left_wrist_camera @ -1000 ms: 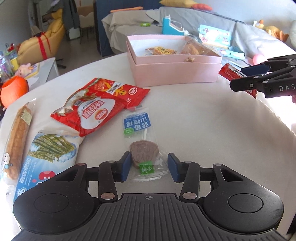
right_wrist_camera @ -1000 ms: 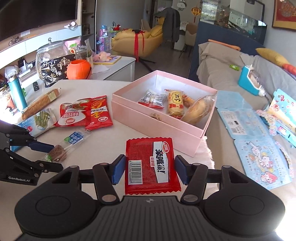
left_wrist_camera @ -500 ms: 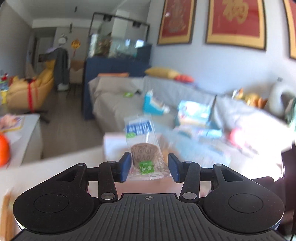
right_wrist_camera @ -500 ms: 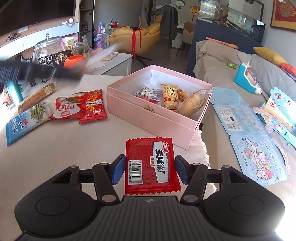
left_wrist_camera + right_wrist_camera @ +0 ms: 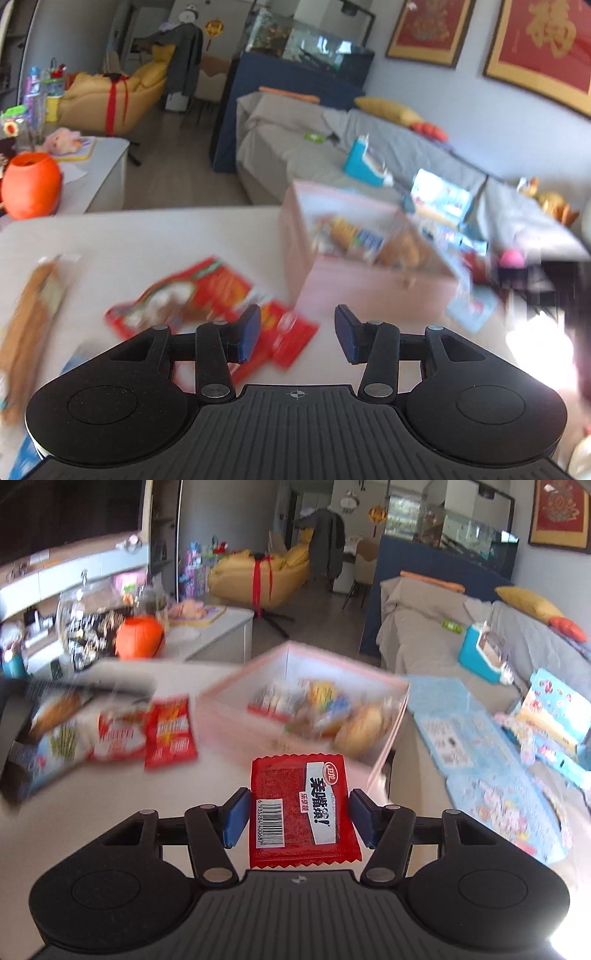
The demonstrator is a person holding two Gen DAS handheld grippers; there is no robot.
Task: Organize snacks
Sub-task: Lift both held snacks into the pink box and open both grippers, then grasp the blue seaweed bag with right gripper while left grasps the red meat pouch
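Observation:
My left gripper [image 5: 297, 326] hangs over the white table [image 5: 184, 236], and its jaws are closing with nothing between them. Below and left of it lie blurred red snack bags [image 5: 192, 295] and a long bread stick in wrap [image 5: 29, 321]. The open pink box [image 5: 369, 291] stands ahead to the right with several wrapped snacks inside. My right gripper [image 5: 299, 805] is shut on a flat red snack packet [image 5: 299, 805] with a barcode, held just short of the pink box [image 5: 229, 716]. Red bags [image 5: 170, 734] and a seaweed bag [image 5: 62, 738] lie to its left.
An orange pot [image 5: 31, 184] sits on a low side table beyond the table's far left edge. A grey sofa [image 5: 295, 155] with a teal box runs behind the pink box. Blue printed sheets [image 5: 498, 775] lie right of the table. A dark blurred shape fills the left edge of the right wrist view.
The left gripper lifted the clear biscuit packet off the table, swung toward the box, and now has nothing in it. The right gripper has kept its hold on the red packet and edged closer to the box.

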